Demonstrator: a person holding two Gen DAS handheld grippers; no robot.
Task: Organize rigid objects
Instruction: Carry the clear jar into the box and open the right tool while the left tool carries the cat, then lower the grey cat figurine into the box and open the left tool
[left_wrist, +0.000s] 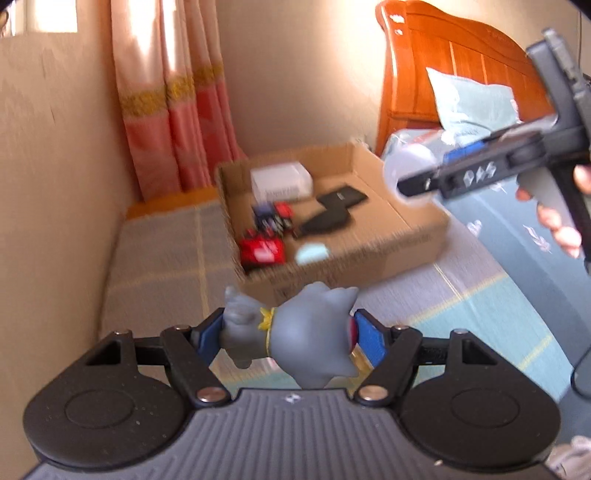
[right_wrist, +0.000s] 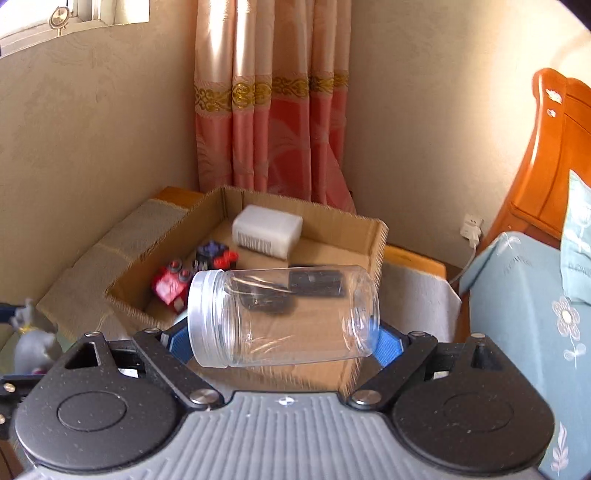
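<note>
Rough beige plastered walls (right_wrist: 96, 122) meeting at a corner, pink curtain with gold patterned band (right_wrist: 273, 110) hanging there and sunlit, window (right_wrist: 74, 14) high at left, orange carved wooden headboard (left_wrist: 443, 62) at right, white wall socket (right_wrist: 471, 227) low beside it, pale blue floral bedspread (right_wrist: 517, 295)

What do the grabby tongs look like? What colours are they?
Both tongs, left and right, have blue ridged pads on black linkage bars with silver rivets, two round black discs, and a grey ribbed base plate bearing a small white mark. In the left view, bare fingers wrap the right tongs' grey handle.
</note>
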